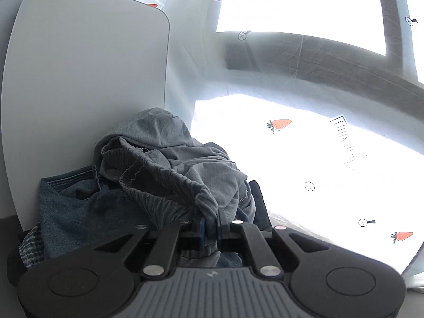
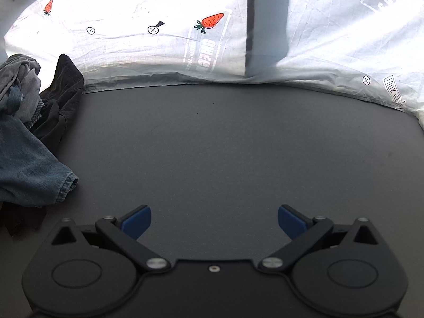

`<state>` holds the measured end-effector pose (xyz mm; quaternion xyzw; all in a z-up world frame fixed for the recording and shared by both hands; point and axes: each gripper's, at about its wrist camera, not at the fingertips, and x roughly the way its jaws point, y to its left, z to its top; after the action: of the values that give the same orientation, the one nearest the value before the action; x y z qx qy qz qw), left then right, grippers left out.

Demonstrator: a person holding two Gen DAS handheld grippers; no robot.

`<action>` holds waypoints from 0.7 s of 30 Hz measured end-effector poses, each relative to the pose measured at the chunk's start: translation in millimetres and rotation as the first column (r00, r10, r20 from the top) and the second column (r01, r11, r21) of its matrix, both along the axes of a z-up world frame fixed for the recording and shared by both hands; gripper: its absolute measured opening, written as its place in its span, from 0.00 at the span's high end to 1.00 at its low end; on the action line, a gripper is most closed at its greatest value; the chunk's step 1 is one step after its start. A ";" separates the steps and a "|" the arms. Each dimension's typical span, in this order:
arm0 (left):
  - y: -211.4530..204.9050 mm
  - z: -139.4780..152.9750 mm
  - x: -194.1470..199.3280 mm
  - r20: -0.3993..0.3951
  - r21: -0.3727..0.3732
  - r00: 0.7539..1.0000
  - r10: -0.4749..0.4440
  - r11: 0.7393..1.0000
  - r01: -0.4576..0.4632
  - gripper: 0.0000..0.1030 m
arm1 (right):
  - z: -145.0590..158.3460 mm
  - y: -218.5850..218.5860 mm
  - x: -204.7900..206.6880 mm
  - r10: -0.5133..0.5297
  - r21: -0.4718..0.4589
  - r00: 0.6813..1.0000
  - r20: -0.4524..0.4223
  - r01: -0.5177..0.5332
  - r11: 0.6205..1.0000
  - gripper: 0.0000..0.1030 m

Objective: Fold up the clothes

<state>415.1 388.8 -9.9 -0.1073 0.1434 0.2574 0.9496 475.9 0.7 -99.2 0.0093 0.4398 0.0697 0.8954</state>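
your left gripper (image 1: 211, 228) is clenched on a fold of the grey garment (image 1: 169, 164), the blue pads pinched tight on the cloth at lower centre of the left wrist view. that grey piece sits on top of the clothes pile (image 1: 111, 198), which fills the lower left of the frame, with a blue denim garment (image 1: 79, 212) beneath it and a scrap of checked fabric (image 1: 31, 246) at the far lower left. a pale grey board (image 1: 84, 66) stands behind the pile in the upper left.

your right gripper (image 2: 214, 222) is released, its blue pads (image 2: 136, 221) spread wide apart with nothing between them, over the bare dark table (image 2: 225, 145) at the bottom of the right wrist view. in that view the pile lies at the left edge: grey cloth above, denim below, a black garment (image 2: 65, 92) just beside them. a white printed sheet (image 2: 159, 47) with carrots runs across the top, beyond the table's far edge.
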 end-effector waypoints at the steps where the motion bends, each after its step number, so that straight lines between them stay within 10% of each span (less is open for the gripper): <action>1: -25.5 8.7 0.1 0.008 0.023 0.997 -0.077 0.997 0.077 0.92 | -1.0 -8.4 -3.5 -0.011 0.015 1.000 0.007 0.011 1.000 0.00; 8: -209.3 53.4 -22.4 0.063 0.046 0.867 -0.494 0.869 0.492 0.93 | -1.9 -101.8 -37.8 -0.161 0.104 0.982 0.101 0.150 0.983 0.00; 13: -351.9 59.5 -49.8 0.087 0.007 0.657 -0.749 0.660 0.751 0.92 | 18.8 -221.3 -66.6 -0.369 0.124 0.921 0.128 0.354 0.927 0.00; 16: -430.1 41.7 -53.4 0.036 -0.054 0.542 -0.840 0.540 0.840 0.70 | 20.1 -284.6 -92.7 -0.476 0.125 0.873 0.110 0.463 0.878 0.00; 21: -438.1 -15.0 -55.9 -0.086 -0.346 0.526 -0.846 0.520 0.780 0.61 | 7.7 -335.4 -130.0 -0.553 0.124 0.830 0.073 0.542 0.831 0.00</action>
<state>359.2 -49.3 -24.9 -0.1204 0.3254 -0.2311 0.9090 345.9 -334.7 -91.5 0.1752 0.3668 -0.1679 0.8981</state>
